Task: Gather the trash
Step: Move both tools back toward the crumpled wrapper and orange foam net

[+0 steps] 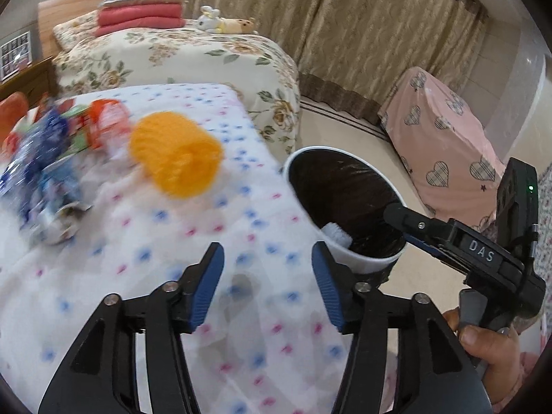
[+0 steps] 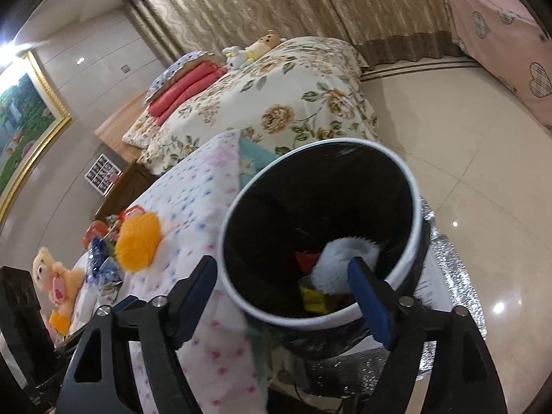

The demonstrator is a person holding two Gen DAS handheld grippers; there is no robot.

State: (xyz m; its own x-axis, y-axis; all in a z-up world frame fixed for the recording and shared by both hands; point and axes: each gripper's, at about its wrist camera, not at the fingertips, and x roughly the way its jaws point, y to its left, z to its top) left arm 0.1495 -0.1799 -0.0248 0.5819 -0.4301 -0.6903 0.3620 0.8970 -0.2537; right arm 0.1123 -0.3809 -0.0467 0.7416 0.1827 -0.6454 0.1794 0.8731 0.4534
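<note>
Orange foam net [image 1: 176,158] beside the bin [image 1: 358,262] looks light and squashy; we'd pinch its middle. Left gripper [image 1: 267,286] and right gripper [image 2: 284,296] both gape, released.

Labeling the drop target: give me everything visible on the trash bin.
The trash bin is a round white container with a dark, glossy liner inside, tilted so its mouth faces the cameras. It sits just off the edge of the dotted bedspread. Inside lie a white fuzzy item and red and yellow scraps. The right gripper hangs at its rim with open, empty jaws.
</note>
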